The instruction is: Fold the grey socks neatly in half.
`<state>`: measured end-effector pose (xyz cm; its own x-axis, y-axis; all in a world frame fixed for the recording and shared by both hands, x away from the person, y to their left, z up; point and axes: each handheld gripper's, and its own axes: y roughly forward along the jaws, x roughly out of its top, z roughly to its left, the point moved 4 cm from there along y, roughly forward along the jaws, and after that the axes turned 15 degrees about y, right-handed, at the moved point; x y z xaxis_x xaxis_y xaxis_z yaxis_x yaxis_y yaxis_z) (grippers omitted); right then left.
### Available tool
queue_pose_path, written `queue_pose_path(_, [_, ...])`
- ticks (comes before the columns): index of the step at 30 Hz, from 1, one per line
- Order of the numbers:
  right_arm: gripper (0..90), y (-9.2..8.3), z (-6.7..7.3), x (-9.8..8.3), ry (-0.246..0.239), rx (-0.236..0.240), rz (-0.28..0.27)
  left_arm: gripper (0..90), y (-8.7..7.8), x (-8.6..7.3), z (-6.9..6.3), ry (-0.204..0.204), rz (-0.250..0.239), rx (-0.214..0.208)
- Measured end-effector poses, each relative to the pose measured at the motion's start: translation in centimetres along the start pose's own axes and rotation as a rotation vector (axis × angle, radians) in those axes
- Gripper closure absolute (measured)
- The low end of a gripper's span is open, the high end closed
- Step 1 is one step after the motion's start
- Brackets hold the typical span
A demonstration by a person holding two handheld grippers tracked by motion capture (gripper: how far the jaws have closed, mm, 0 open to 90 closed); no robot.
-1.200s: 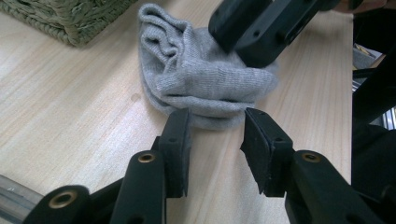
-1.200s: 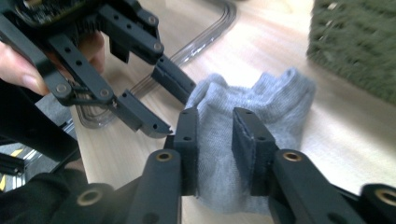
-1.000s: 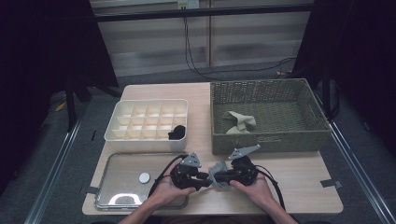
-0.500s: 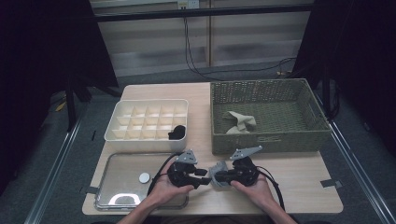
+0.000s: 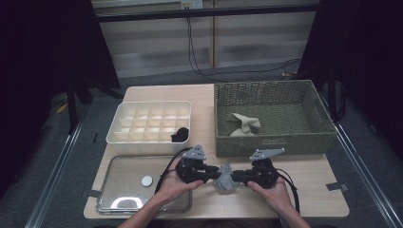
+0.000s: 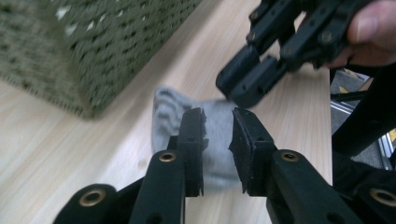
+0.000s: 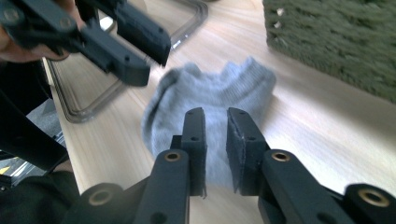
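Apparently mid-fold: both grippers' jaws, narrowly parted and gripping nothing, flank the grey sock (image 5: 224, 177); next, pinch an edge.

grey knitted cloth sock (image 7: 210, 93), matt

One camera sits high above the near side of the table (image 5: 304, 190) and looks forward and down on all of it. Two more ride low on the grippers, very close to the wood, and face each other. Both see the same grey sock (image 6: 212, 140) and green basket (image 7: 336, 42).
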<state>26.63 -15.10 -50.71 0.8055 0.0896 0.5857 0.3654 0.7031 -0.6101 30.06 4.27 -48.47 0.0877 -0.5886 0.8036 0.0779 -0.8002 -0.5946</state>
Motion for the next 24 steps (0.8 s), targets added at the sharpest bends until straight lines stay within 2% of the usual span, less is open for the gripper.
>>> queue_pose_path(6, [74.7, 0.3, -0.6, -0.3, -0.005, -0.018, 0.012, 75.9, 1.8, 0.3, -0.1, 0.012, 0.030, -0.037])
queue_pose_path(9, [73.3, 0.5, -0.8, -0.5, -0.004, -0.031, 0.019, 76.2, 2.6, -0.3, 0.0, 0.003, 0.050, -0.046])
queue_pose_path(10, [70.8, 0.6, -1.1, -0.6, 0.006, -0.027, 0.021, 76.2, 3.1, -0.9, 0.2, -0.002, 0.077, -0.054])
queue_pose_path(11, [70.8, 0.6, -1.1, -0.6, 0.006, -0.027, 0.021, 76.2, 3.1, -0.9, 0.2, -0.002, 0.077, -0.054])
queue_pose_path(12, [70.4, 0.7, -1.3, -0.6, 0.011, -0.035, 0.022, 76.2, 3.5, -1.3, 0.3, -0.020, 0.065, -0.057])
queue_pose_path(13, [69.8, 0.8, -1.4, -0.6, 0.015, -0.036, 0.023, 76.2, 3.5, -1.4, 0.3, -0.015, 0.085, -0.058])
queue_pose_path(14, [69.8, 0.8, -1.4, -0.6, 0.015, -0.036, 0.023, 76.2, 3.5, -1.4, 0.3, -0.015, 0.085, -0.058])
queue_pose_path(15, [65.7, 1.0, -1.4, -0.8, 0.013, -0.044, 0.033, 76.2, 3.7, -1.4, 0.2, -0.014, 0.072, -0.051])
queue_pose_path(17, [64.2, 1.2, -1.5, -0.9, 0.003, -0.050, 0.042, 76.2, 3.9, -1.5, 0.2, -0.003, 0.094, -0.052])
queue_pose_path(19, [62.5, 1.4, -1.5, -0.9, 0.004, -0.053, 0.045, 76.3, 4.0, -1.5, 0.2, -0.005, 0.082, -0.052])
queue_pose_path(24, [61.3, 1.5, -1.6, -0.9, -0.015, -0.052, 0.039, 76.5, 3.9, -1.6, 0.2, 0.003, 0.095, -0.048])
